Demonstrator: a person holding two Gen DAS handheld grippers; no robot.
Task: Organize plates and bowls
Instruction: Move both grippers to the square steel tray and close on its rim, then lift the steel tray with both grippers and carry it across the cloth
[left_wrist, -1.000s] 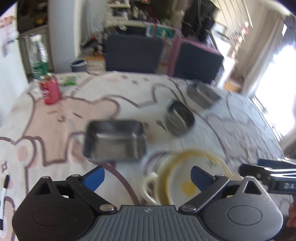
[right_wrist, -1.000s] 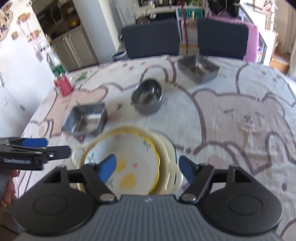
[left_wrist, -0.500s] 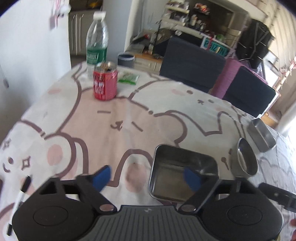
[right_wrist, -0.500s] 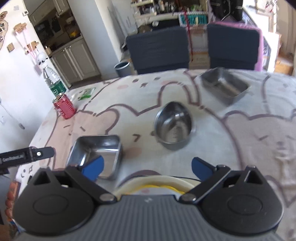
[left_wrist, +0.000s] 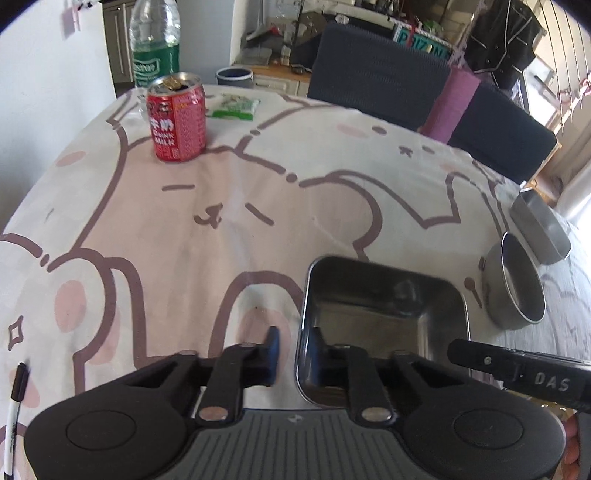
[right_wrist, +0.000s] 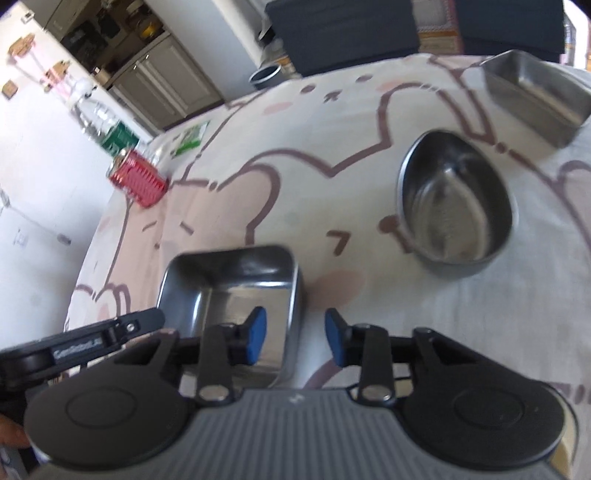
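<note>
Both grippers had swung off the yellow plates onto the square steel tray (left_wrist: 384, 317) — left gripper (left_wrist: 293, 356) pinched its wall, right gripper (right_wrist: 293, 341) narrowing astride the opposite wall, apparently untouched; next, lift level.

Left gripper (left_wrist: 293, 352) closed, right gripper (right_wrist: 295, 338) narrowed.

Shiny steel tray (left_wrist: 384, 317), glossy metal bowl (right_wrist: 456, 201), matt, seemingly cloth tablecloth (left_wrist: 221, 221)

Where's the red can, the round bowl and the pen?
Red can (left_wrist: 177, 122), left wrist view, on its printed side.
Round bowl (right_wrist: 456, 199), right wrist view, on its inside bottom.
Pen (left_wrist: 14, 402), left wrist view, on its white barrel.
</note>
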